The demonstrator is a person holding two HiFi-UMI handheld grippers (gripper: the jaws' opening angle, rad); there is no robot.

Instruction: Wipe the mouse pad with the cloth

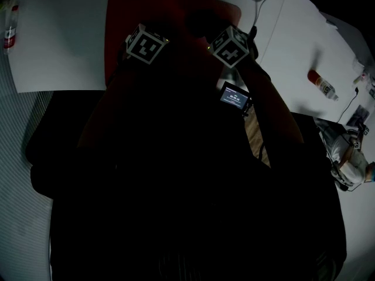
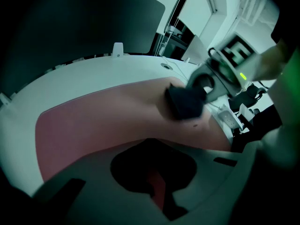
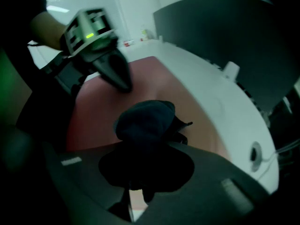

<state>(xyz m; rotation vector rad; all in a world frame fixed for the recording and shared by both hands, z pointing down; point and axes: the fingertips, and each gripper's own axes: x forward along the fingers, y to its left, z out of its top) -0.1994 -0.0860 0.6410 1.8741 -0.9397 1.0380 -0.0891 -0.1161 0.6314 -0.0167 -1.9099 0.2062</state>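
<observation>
- The red mouse pad lies on the white table, at the far side of the scene in the head view.
- The right gripper has its jaws clamped on a bunched dark cloth. The cloth is pressed onto the right part of the pad.
- The left gripper is just left of the cloth. Its dark jaws are closed together into one wedge with nothing in them, and the tip rests on the pad.
- Each gripper carries a marker cube, and the two cubes sit side by side over the pad.
- A small lit screen shows near the right gripper.
- A bottle with a red cap lies on the table, well to the right.
</observation>
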